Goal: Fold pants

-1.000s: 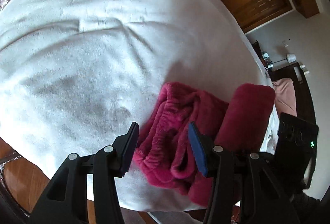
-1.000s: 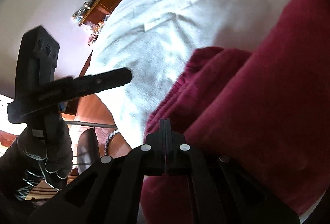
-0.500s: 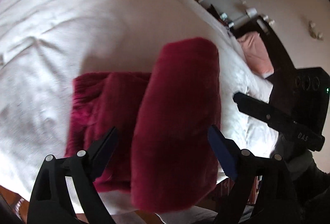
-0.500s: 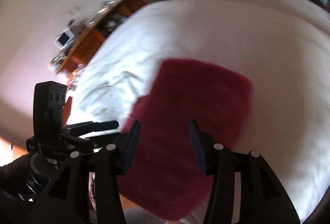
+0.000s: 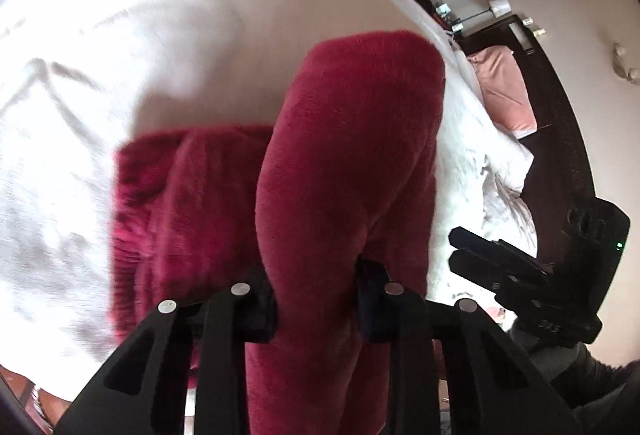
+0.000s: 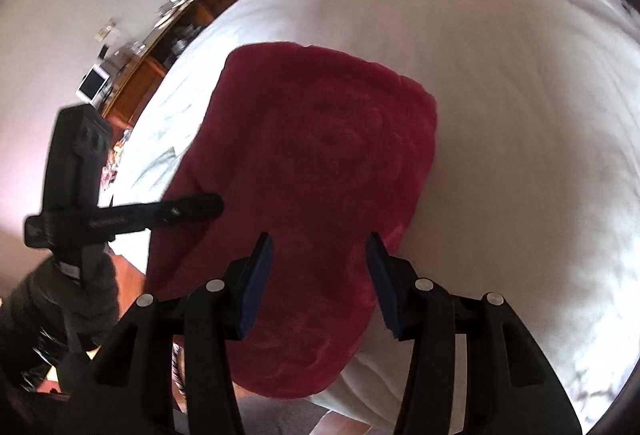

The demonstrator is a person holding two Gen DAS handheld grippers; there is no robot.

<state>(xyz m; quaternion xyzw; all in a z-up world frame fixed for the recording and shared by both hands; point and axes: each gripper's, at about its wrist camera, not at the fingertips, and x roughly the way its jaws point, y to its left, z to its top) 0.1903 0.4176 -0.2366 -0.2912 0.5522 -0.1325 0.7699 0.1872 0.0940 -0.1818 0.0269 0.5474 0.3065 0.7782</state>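
The dark red fleece pants lie folded on the white bed, near its front edge. My left gripper has its jaws closed around the near end of the upper fold of the pants. In the right wrist view the pants lie in front of my right gripper, which is open and empty just above their near end. The left gripper shows at the left of that view, and the right gripper at the right of the left wrist view.
A pink pillow and a dark headboard are at the bed's far right. A wooden dresser with clutter stands by the wall at the left. The wooden floor shows below the bed's front edge.
My left gripper has moved in and closed on the upper fold of the pants. My right gripper let go of the pants, opened and drew back.
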